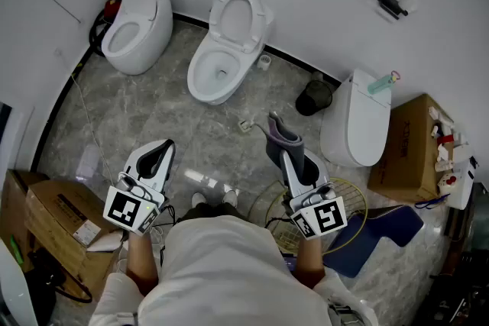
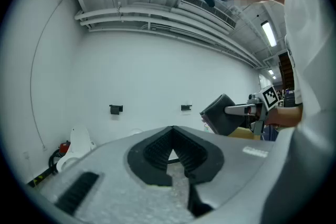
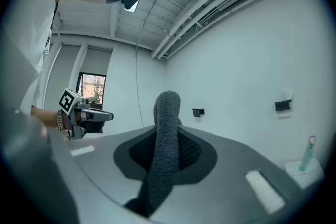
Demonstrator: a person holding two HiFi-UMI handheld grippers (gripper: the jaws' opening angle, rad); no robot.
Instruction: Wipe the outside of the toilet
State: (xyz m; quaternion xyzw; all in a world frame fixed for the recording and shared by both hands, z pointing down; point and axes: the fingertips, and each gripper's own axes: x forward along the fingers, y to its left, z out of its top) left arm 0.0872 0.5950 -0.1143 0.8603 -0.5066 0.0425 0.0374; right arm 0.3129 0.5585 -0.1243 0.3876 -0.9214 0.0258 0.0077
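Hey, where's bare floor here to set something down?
The grey marble floor is bare in front of the egg-shaped white toilet and the middle white toilet. It is crowded on the right, between the closed white toilet, black bin, brown cardboard box and blue mat.

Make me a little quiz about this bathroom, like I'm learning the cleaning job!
1. How many toilets stand on the floor?
2. True or false: the left claw holds the cloth.
3. Which toilet has its lid down? A. the left one B. the middle one C. the right one

Key: 1. Three. 2. False: the right claw is shut on the cloth, and the left claw is shut on nothing. 3. C.
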